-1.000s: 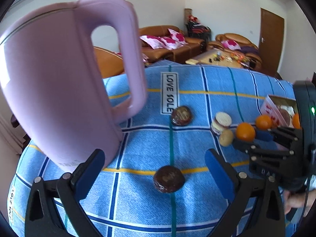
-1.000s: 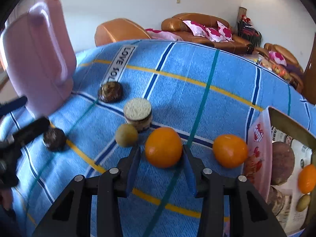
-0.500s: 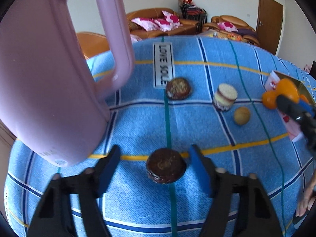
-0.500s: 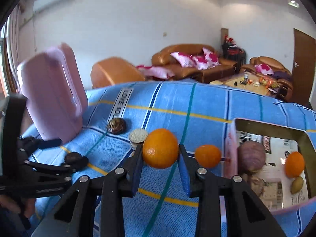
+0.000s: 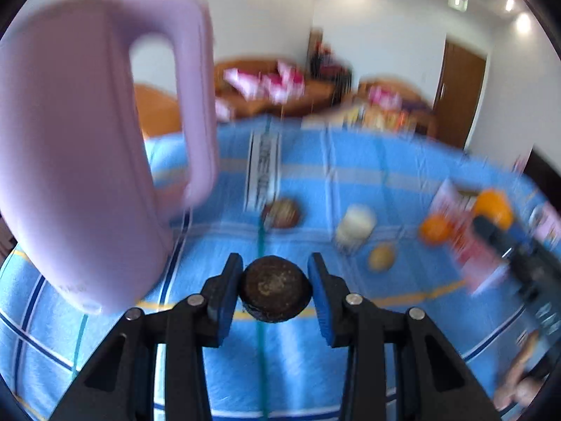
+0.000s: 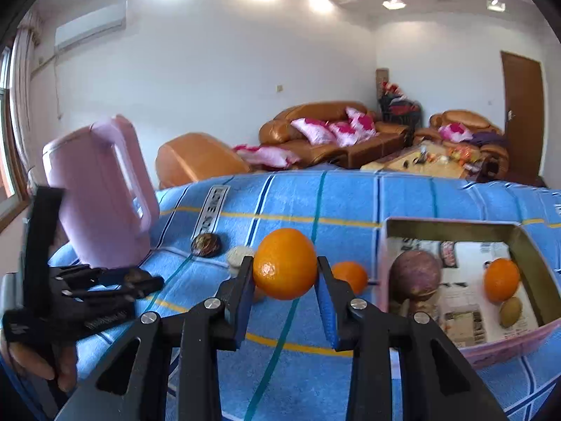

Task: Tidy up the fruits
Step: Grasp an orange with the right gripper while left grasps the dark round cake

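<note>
Both tongs grip: right gripper (image 6: 284,279) clamps the round orange fruit (image 6: 284,263) — firm, smooth; left gripper (image 5: 275,289), just closing, pinches the dark wrinkled round fruit (image 5: 275,287) — keep holding at mid-girth.

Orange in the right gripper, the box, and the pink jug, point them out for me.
orange (image 6: 284,263), right wrist view, middle of its peel.
box (image 6: 452,222), right wrist view, far rim.
pink jug (image 6: 94,203), right wrist view, side of its body.

The blue cloth's label (image 6: 213,209) reads "LOVE SOLE".
</note>
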Action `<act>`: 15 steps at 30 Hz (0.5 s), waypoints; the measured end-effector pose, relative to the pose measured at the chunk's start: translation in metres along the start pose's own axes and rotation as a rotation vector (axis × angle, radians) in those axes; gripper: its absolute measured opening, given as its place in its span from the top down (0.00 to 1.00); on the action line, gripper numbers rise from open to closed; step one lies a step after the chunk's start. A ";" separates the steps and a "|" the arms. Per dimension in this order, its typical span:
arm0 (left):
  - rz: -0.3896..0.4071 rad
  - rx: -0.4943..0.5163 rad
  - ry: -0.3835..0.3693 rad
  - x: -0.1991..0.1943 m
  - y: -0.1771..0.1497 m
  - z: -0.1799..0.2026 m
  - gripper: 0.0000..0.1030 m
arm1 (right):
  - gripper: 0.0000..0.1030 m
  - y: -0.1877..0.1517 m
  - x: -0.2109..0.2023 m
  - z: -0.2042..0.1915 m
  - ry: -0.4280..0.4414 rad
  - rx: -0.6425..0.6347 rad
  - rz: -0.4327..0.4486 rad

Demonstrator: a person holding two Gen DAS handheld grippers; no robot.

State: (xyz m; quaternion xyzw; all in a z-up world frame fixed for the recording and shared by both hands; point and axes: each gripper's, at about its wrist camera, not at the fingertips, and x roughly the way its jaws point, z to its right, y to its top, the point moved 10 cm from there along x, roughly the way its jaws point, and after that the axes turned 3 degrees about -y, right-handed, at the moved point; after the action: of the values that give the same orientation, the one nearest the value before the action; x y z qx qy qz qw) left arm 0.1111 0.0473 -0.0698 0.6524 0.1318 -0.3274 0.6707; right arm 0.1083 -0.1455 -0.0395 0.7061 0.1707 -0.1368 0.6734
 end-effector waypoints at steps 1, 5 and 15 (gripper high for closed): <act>0.050 -0.005 0.006 -0.008 0.005 0.003 0.60 | 0.65 0.003 -0.003 0.001 -0.018 -0.012 0.024; 0.131 0.000 0.085 -0.017 0.013 0.005 0.60 | 0.65 0.008 -0.008 0.003 -0.051 -0.032 0.064; 0.185 0.060 0.212 -0.022 0.019 0.004 0.60 | 0.65 0.006 -0.003 0.004 -0.075 -0.044 0.051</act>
State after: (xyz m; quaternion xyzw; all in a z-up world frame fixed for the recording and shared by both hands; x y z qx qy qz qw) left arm 0.1044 0.0479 -0.0411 0.7123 0.1316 -0.1974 0.6605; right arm 0.1081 -0.1501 -0.0330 0.6896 0.1304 -0.1421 0.6981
